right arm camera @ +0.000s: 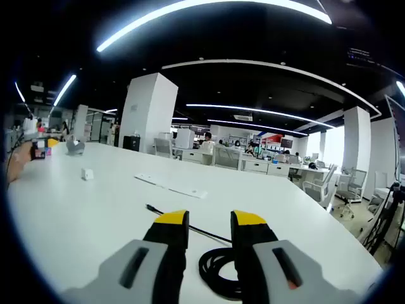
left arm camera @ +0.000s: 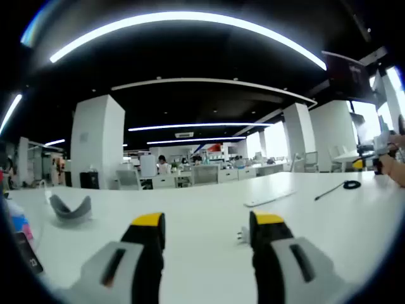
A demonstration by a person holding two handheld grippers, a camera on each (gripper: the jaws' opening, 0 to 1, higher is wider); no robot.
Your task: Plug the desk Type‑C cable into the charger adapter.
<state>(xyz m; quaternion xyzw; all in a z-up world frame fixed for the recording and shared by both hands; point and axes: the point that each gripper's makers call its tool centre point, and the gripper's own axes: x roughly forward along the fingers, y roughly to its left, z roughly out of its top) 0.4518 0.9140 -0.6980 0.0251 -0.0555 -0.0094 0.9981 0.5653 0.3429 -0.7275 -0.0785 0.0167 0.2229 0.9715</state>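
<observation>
A small white charger adapter sits on the white desk, just inside the right jaw of my left gripper, which is open and holds nothing. In the right gripper view the adapter lies far off to the left. The black Type‑C cable is coiled on the desk under my right gripper, its plug end reaching out to the left. That gripper is open, jaws either side of the coil. From the left gripper view the cable lies far right.
A grey curved object rests at the desk's left, near coloured items at the edge. A flat white strip lies mid-desk. A hand holds the right gripper at the far right. Office desks, chairs and pillars stand beyond.
</observation>
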